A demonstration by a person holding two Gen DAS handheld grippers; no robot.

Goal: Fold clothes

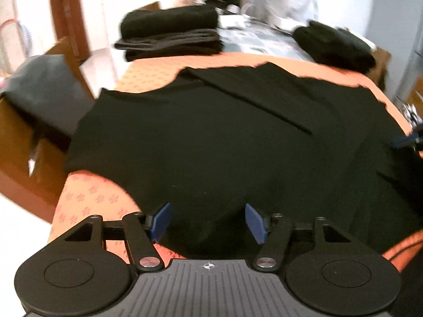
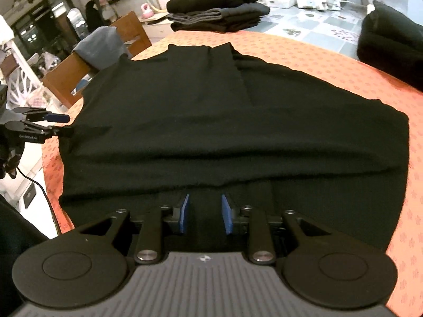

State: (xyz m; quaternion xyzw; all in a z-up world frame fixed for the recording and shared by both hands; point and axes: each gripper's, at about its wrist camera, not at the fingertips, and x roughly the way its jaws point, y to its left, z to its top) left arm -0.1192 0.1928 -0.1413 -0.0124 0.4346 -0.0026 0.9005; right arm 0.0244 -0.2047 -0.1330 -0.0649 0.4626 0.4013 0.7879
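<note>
Mid-fold: both grippers, left [image 1: 207,220] and right [image 2: 205,215], hover spread and empty over the shirt [image 1: 211,137], which needs regrasping at its near hem.

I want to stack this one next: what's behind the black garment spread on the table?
Behind the black garment, on the far side of the orange tablecloth, stands a pile of folded dark clothes; another dark bundle lies far right. What the pile hides cannot be seen.

Left tool [image 1: 207,220] open over black garment [image 1: 211,132] on orange tablecloth [image 1: 148,76].
</note>
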